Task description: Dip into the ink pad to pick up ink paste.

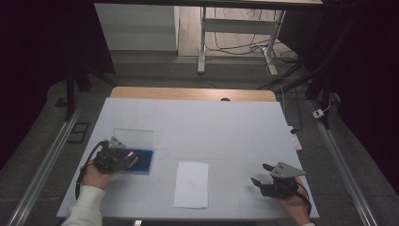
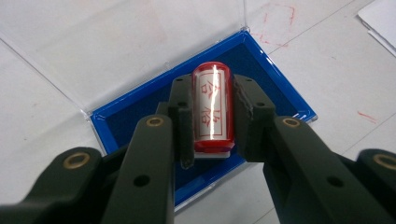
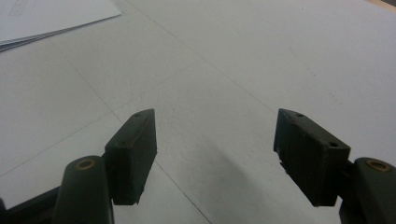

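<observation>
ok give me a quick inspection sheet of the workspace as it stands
surface: white table sheet, faint red marks near the pad
job's things: red stamp over blue ink pad, clear lid open; paper sheets at centre
clutter: nothing seen
grippers: left gripper shut on the stamp; right gripper open, nothing between its fingers
cables: one trails from each gripper; more on the floor
surroundings: desk frame behind, dark floor

The stamp's (image 2: pixel 213 108) base is hiding behind the left gripper's (image 2: pixel 213 116) jaws, which are also covering the near edge of the blue ink pad (image 2: pixel 261 70). Beyond the right gripper (image 3: pixel 215 149), the sheet of paper (image 3: pixel 51 18) is running off the picture's top-left corner.
</observation>
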{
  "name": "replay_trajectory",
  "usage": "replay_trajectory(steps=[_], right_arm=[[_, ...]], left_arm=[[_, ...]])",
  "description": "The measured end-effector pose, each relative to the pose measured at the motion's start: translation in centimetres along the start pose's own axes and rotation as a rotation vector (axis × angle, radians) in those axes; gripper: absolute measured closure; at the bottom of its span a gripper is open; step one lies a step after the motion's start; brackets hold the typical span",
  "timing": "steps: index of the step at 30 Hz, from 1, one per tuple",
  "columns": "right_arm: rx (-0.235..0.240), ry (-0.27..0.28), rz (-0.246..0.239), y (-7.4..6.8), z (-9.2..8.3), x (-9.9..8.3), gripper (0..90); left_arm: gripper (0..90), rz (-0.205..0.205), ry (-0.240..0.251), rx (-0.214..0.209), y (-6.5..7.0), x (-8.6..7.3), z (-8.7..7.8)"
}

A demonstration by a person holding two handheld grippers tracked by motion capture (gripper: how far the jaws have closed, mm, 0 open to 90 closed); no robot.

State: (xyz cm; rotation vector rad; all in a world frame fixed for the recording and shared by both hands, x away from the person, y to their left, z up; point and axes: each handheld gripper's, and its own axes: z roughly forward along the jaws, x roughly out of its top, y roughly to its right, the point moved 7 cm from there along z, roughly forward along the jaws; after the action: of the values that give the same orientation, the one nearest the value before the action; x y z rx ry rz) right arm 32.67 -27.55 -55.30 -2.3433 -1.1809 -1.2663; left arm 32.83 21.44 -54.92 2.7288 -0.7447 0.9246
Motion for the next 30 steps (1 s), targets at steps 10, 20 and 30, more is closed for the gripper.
replay_trajectory(steps=[10, 20, 30], right_arm=[[-0.004, -0.003, -0.003, -0.11, -0.06, 0.1, 29.5], [-0.004, 0.0, -0.007, -0.19, -0.02, 0.24, 29.5], [-0.001, -0.004, -0.009, -0.17, 0.05, 0.15, 29.5]], left_arm=[[70.8, 0.025, -0.018, 0.039, 0.35, -0.02, 0.25], [70.8, 0.035, -0.046, 0.06, 0.53, 0.16, 0.35], [70.8, 0.032, -0.041, 0.065, 0.6, 0.1, 0.38]])
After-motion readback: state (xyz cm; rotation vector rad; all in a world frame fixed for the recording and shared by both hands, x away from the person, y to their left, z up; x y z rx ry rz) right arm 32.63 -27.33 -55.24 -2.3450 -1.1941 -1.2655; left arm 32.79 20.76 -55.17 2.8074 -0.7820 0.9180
